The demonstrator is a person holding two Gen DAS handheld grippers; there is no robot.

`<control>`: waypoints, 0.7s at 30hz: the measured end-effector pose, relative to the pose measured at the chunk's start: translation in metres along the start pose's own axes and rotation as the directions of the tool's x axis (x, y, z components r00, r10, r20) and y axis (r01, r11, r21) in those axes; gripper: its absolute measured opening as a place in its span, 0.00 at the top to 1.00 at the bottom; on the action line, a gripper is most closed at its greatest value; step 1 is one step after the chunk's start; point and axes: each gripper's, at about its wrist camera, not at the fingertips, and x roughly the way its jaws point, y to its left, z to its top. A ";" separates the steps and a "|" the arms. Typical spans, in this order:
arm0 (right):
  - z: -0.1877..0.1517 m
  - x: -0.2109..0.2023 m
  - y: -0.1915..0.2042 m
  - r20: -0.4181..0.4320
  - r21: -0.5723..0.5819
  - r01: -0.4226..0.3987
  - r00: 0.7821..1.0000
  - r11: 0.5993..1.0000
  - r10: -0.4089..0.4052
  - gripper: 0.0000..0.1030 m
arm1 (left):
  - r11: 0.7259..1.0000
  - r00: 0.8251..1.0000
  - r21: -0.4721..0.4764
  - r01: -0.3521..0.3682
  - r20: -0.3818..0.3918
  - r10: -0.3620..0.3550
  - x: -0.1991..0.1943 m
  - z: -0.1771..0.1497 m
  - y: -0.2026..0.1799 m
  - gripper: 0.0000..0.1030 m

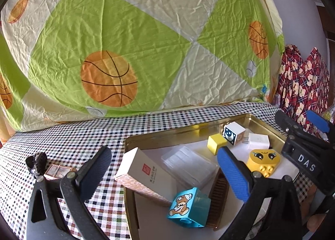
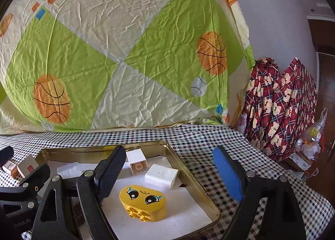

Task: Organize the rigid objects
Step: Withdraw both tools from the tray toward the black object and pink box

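Yellow face block between right hand-held gripper fingers

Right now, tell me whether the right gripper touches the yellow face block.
Apart. The right wrist view shows the right gripper open, yellow face block lying free on the tin's floor.

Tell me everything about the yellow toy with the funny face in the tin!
The yellow block looks like shiny hard plastic, rounded like a bean. Its top shows a cartoon face: two big blue eyes with teardrops and a small curved mark between them. One side carries round studs, so it lies tipped over, face upward. It rests on the white liner inside the gold tin, near the front right corner, apart from the white cube and white adapter behind it. Neither gripper touches it; the right gripper stands open around it.
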 end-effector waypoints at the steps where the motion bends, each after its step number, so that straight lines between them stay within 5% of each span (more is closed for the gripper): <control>1: 0.000 0.000 -0.001 0.002 0.005 0.004 1.000 1.000 -0.004 0.15 | 1.000 1.000 -0.001 -0.003 -0.001 0.003 0.000 0.000 0.000 0.01; 21: 0.000 -0.013 -0.006 0.055 0.042 0.042 0.998 0.998 -0.044 0.15 | 0.996 0.994 -0.051 -0.078 0.067 0.082 -0.020 -0.004 0.013 0.01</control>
